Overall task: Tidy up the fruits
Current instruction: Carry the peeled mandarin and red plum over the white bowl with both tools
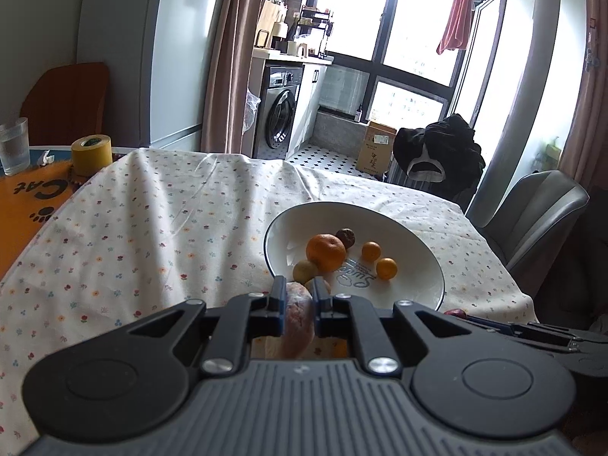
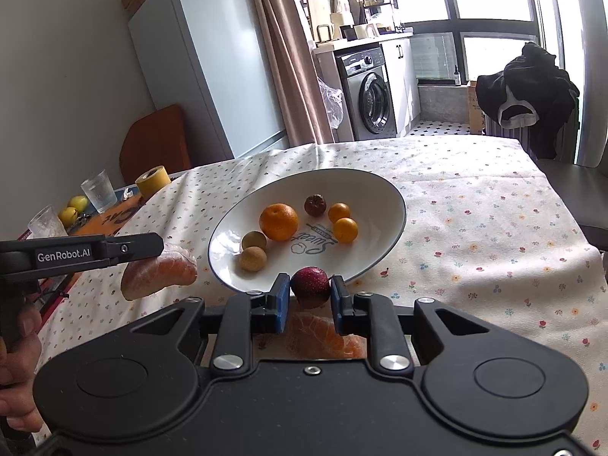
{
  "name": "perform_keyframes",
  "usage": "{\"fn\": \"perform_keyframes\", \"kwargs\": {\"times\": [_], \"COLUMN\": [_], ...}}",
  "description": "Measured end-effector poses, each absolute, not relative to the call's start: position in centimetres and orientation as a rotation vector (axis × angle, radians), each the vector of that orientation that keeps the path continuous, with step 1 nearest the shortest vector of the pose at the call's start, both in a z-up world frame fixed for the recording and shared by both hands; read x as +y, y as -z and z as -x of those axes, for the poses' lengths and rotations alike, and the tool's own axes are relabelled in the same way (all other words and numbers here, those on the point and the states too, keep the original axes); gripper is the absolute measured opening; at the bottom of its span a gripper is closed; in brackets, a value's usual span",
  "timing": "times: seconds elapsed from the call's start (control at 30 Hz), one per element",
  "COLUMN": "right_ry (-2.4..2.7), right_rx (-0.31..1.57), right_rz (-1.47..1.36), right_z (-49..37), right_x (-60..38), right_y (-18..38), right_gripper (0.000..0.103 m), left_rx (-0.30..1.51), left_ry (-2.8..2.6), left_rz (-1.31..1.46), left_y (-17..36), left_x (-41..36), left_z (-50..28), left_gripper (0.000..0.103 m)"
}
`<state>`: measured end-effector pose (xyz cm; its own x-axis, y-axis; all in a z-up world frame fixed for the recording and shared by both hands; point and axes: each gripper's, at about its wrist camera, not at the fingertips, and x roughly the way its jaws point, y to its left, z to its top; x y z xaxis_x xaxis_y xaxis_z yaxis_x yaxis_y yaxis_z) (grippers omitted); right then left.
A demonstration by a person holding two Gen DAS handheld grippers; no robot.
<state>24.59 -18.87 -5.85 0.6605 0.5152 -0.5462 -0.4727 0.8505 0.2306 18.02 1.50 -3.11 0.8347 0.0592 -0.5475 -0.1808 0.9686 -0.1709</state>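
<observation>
Strawberry (image 2: 309, 283) dark red, seeded | pinched in right hand-held gripper (image 2: 308, 296)

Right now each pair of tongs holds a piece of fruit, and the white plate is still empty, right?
Not empty. The right wrist view shows the plate already holding six fruits. The rest stands: the left tongs grip a peeled segment, the right tongs a red fruit.

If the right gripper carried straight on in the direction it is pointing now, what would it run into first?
Most likely the near rim of the white bowl, which lies just ahead of the right gripper and the dark red fruit it holds. Depth is unclear; if held high enough, it would pass over the rim toward the fruit inside.
</observation>
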Motion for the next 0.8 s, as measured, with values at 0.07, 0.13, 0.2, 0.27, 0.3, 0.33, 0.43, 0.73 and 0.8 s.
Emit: {"fn": "perform_keyframes", "kwargs": {"times": [0.07, 0.13, 0.2, 0.27, 0.3, 0.33, 0.43, 0.73, 0.8], "right_ry": [-0.557, -0.555, -0.553, -0.552, -0.552, -0.553, -0.55, -0.54, -0.535], "right_rx": [0.633, 0.628, 0.622, 0.618, 0.615, 0.612, 0.608, 0.61, 0.613], "right_rz": [-0.072, -0.076, -0.078, -0.081, -0.082, -0.083, -0.084, -0.089, -0.088], "right_z": [-24.8, -25.1, -25.4, -25.7, -25.8, -25.9, -26.3, -27.6, -28.0], "right_x": [-19.0, -19.1, -19.2, -19.2, -19.3, -19.3, -19.4, -19.7, -19.7], "right_y": [5.7, 5.4, 5.3, 5.1, 5.1, 4.9, 4.7, 4.8, 4.8], "right_gripper": [0.021, 0.021, 0.021, 0.021, 0.021, 0.021, 0.021, 0.021, 0.021], "left_rx": [0.563, 0.556, 0.551, 0.545, 0.54, 0.536, 0.531, 0.542, 0.547], "left_ry": [-0.12, -0.114, -0.105, -0.097, -0.093, -0.09, -0.075, -0.034, -0.026], "left_rz": [0.217, 0.21, 0.205, 0.2, 0.194, 0.189, 0.182, 0.168, 0.167], "left_y": [2.6, 2.2, 1.8, 1.5, 1.2, 1.0, 0.7, 1.3, 1.6], "left_x": [1.3, 1.1, 0.7, 0.4, 0.2, 0.0, -0.5, -1.9, -2.1], "left_z": [-18.3, -18.8, -19.2, -19.6, -19.8, -20.1, -20.9, -23.4, -24.0], "left_gripper": [0.011, 0.011, 0.011, 0.011, 0.011, 0.011, 0.011, 0.011, 0.011]}}
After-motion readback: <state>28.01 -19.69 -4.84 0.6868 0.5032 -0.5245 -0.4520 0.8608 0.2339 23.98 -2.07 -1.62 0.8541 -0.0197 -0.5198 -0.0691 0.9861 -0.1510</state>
